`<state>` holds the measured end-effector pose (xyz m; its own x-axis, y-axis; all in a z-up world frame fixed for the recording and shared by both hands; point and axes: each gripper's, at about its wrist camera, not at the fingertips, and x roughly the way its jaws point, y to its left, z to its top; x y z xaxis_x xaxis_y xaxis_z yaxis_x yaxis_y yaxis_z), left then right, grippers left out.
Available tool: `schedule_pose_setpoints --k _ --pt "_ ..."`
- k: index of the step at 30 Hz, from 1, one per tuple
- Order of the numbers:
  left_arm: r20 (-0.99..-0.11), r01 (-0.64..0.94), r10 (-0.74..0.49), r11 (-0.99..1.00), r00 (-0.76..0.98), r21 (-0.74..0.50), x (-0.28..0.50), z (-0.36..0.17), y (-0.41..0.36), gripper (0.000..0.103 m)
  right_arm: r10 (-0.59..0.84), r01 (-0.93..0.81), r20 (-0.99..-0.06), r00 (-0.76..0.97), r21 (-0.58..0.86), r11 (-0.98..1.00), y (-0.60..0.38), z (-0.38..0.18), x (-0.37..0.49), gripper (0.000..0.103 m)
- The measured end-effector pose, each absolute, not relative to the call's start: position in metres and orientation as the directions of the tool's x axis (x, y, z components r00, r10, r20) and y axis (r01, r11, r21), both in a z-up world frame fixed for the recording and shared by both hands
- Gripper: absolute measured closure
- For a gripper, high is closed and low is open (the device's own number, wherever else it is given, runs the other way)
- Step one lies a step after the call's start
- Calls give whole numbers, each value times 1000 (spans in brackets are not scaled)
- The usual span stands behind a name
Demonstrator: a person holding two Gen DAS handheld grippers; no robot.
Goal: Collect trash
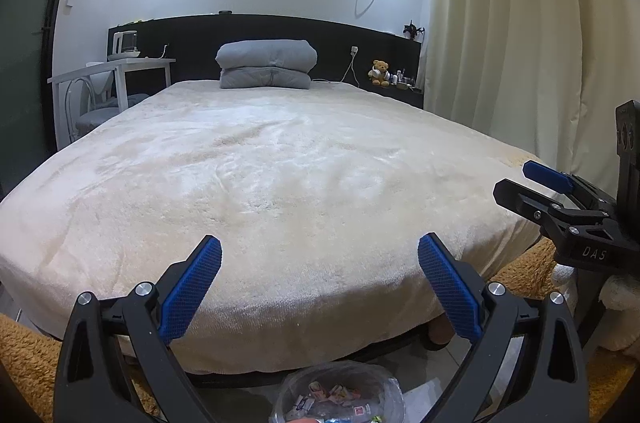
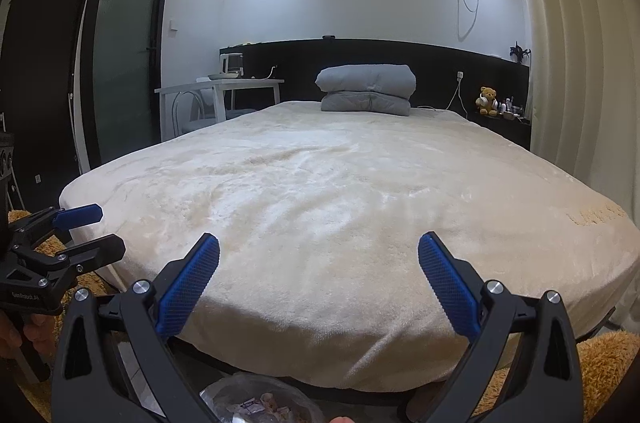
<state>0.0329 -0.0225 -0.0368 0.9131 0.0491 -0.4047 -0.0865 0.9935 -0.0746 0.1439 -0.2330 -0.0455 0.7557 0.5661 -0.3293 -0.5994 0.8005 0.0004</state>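
A clear plastic trash bag (image 1: 340, 395) holding several wrappers and scraps sits on the floor at the foot of the bed, below my left gripper (image 1: 320, 255), which is open and empty. The bag also shows in the right wrist view (image 2: 260, 403), below my right gripper (image 2: 319, 255), also open and empty. Each gripper shows in the other's view: the right one at the far right (image 1: 516, 183), the left one at the far left (image 2: 96, 231). No loose trash shows on the bed.
A large bed with a cream fleece cover (image 1: 260, 183) fills both views, a folded grey duvet (image 1: 266, 69) at its head. A white table and chair (image 1: 112, 71) stand left, curtains (image 1: 520, 43) right, a brown fuzzy rug (image 2: 600, 363) on the floor.
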Motion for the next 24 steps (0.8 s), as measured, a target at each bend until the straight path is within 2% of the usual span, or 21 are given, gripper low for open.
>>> schedule_pose_setpoints --k 24 --pt "-394 -97 58 992 917 -79 34 -34 -20 7 544 -586 -355 761 -16 810 -228 -50 147 5"
